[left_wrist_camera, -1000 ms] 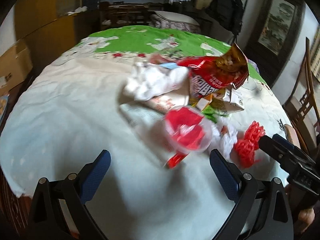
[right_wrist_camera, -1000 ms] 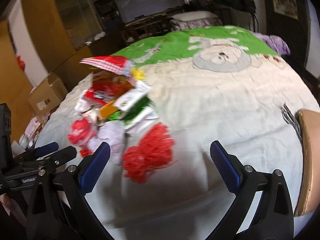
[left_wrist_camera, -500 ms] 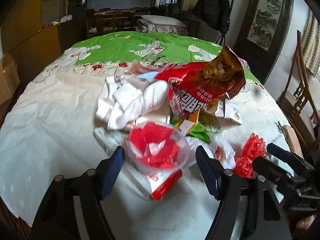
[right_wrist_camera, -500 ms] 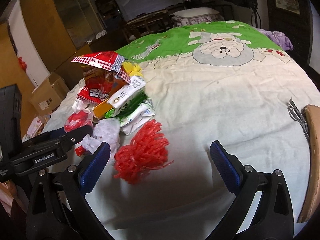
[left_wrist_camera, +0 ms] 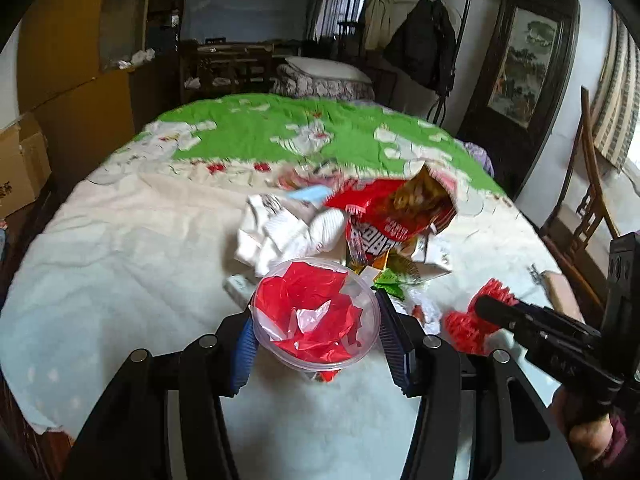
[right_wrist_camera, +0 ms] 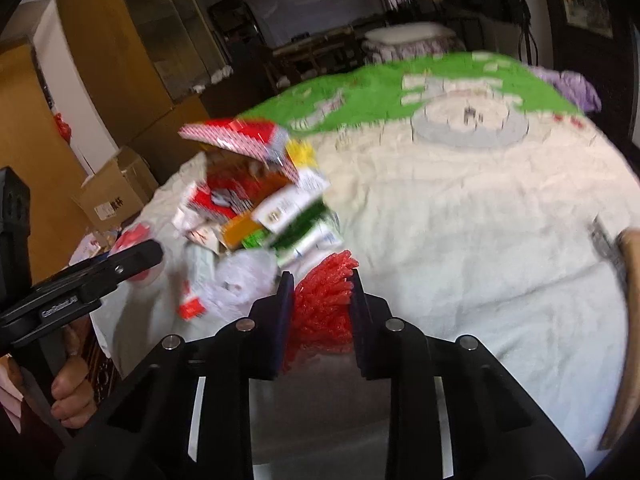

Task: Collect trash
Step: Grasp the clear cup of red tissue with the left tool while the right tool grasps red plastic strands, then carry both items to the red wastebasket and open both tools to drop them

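Left wrist: one cup (left_wrist_camera: 316, 316), one red foam net (left_wrist_camera: 472, 324).

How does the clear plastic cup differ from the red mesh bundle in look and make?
The clear plastic cup is a rigid, see-through round tub with red scraps inside; the red mesh bundle is soft, opaque netting. The cup looks wider than the bundle. Both sit between a hand-held gripper's fingers.

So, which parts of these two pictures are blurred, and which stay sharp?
Left wrist view: the green cloth and snack bag smear; the clear cup is sharp. Right wrist view: the wrapper pile smears; the red mesh is fairly sharp.
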Demonstrator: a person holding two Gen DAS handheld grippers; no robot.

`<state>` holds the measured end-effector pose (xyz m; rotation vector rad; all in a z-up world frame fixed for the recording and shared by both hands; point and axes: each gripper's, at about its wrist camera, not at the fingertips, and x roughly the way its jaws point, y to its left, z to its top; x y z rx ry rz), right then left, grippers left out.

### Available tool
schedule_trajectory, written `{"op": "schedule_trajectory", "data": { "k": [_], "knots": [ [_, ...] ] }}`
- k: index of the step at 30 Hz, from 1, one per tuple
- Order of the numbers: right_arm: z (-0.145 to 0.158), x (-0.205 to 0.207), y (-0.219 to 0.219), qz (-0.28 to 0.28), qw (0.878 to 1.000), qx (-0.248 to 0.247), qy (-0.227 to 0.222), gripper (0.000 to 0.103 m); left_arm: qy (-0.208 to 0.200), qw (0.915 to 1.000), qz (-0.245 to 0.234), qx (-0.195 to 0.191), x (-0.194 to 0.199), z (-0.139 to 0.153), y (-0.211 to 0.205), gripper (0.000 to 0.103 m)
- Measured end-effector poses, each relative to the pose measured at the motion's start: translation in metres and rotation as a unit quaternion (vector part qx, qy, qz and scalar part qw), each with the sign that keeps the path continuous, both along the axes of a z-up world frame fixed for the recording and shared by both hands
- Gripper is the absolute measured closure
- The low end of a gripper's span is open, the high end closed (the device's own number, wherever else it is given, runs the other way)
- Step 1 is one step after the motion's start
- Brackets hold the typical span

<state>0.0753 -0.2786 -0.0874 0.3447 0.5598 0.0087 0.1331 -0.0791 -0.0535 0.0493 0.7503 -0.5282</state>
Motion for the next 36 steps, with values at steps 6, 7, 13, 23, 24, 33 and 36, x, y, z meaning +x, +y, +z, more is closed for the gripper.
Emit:
{"op": "schedule_trajectory", "data": {
  "k": [6, 7, 13, 23, 24, 33, 36],
  "knots": [
    [0.038, -0.029, 0.012, 0.013, 0.998, -0.013, -0.058, 0.077, -0.037, 0.9991, 0.022, 0.002, -0.035, 0.033, 0.024, 0.049],
    [0.044, -0.036, 0.016, 0.019, 0.997, -0.013, -0.068, 0.077, -0.043, 0.9987, 0.029, 0.001, -0.045, 0.041, 0.031, 0.049],
    [0.076, -0.078, 0.047, 0.065, 0.991, -0.016, -0.12, 0.077, -0.077, 0.995, 0.064, -0.006, -0.1, 0.07, 0.071, 0.049],
    [0.121, -0.154, 0.12, 0.156, 0.967, -0.029, -0.201, 0.077, -0.145, 0.9797, 0.139, -0.001, -0.195, 0.107, 0.152, 0.049],
    [0.122, -0.155, 0.129, 0.168, 0.964, -0.03, -0.201, 0.077, -0.15, 0.9772, 0.15, 0.005, -0.202, 0.108, 0.161, 0.049],
    [0.114, -0.13, 0.203, 0.249, 0.954, -0.055, -0.155, 0.077, -0.112, 0.969, 0.219, 0.019, -0.199, 0.072, 0.232, 0.049],
    [0.102, -0.11, 0.222, 0.265, 0.953, -0.064, -0.13, 0.077, -0.078, 0.9698, 0.23, 0.027, -0.181, 0.05, 0.245, 0.049]
  ]
}}
